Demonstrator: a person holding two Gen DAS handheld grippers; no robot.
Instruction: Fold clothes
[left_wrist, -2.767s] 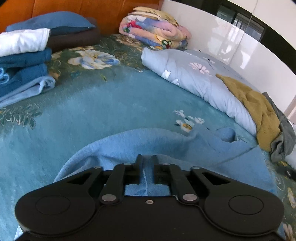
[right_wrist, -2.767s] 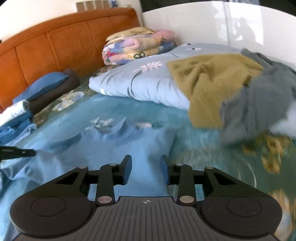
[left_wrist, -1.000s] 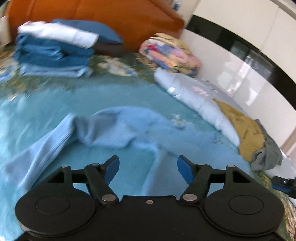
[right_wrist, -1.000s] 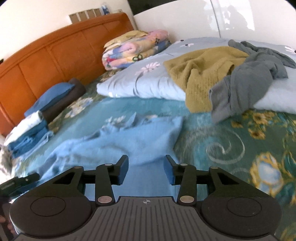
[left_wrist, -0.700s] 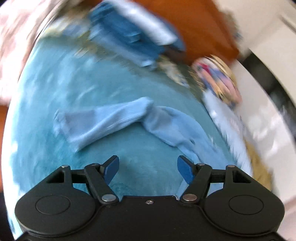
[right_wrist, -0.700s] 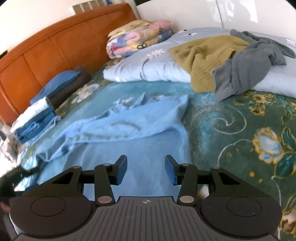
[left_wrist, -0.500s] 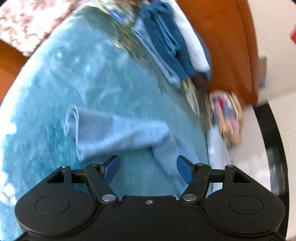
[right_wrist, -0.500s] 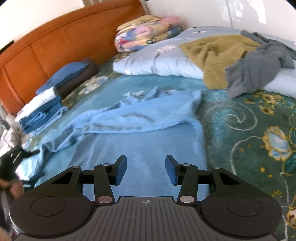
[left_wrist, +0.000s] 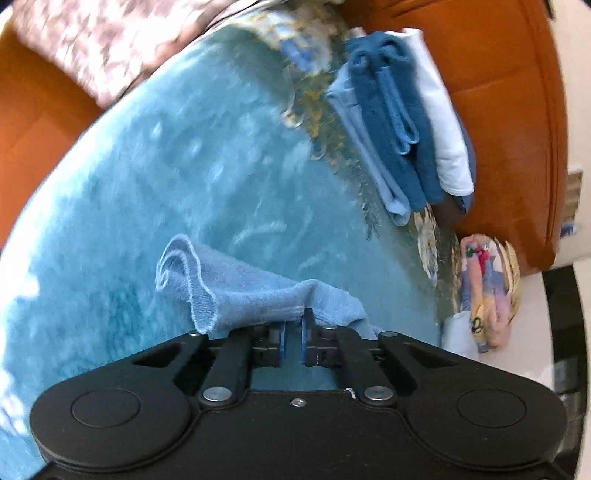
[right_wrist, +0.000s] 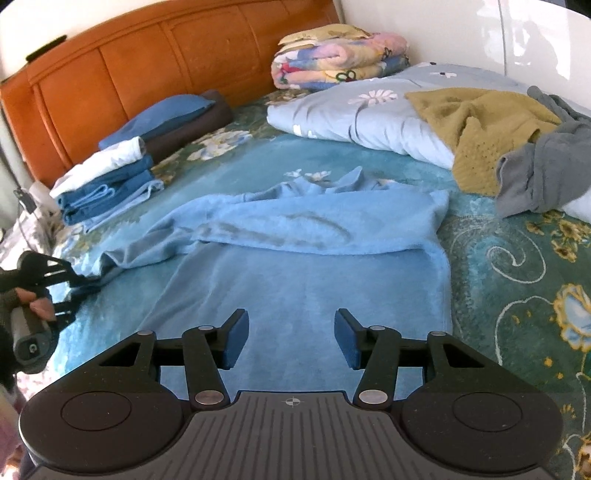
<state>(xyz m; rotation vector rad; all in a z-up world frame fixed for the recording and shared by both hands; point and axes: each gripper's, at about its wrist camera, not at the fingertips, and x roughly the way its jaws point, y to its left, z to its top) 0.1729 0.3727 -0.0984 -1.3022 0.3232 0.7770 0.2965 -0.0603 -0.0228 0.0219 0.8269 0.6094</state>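
A light blue fleece top (right_wrist: 317, 236) lies spread on the bed, its upper part folded down across the body and one sleeve (right_wrist: 140, 251) stretched out to the left. In the left wrist view my left gripper (left_wrist: 293, 332) is shut on that sleeve (left_wrist: 236, 291) near its cuff. The same left gripper (right_wrist: 79, 282) appears at the left edge of the right wrist view, a hand on its handle. My right gripper (right_wrist: 291, 339) hovers open over the lower part of the top, nothing between its fingers.
A stack of folded clothes (right_wrist: 103, 184) sits at the left near the orange headboard (right_wrist: 147, 62). A folded floral blanket (right_wrist: 340, 55), a pale blue duvet (right_wrist: 369, 110), a mustard knit (right_wrist: 476, 125) and a grey garment (right_wrist: 543, 170) lie at the right.
My left gripper let go of the top, swung open to the left sleeve and has now shut on it. My right gripper pulled back and stays open.
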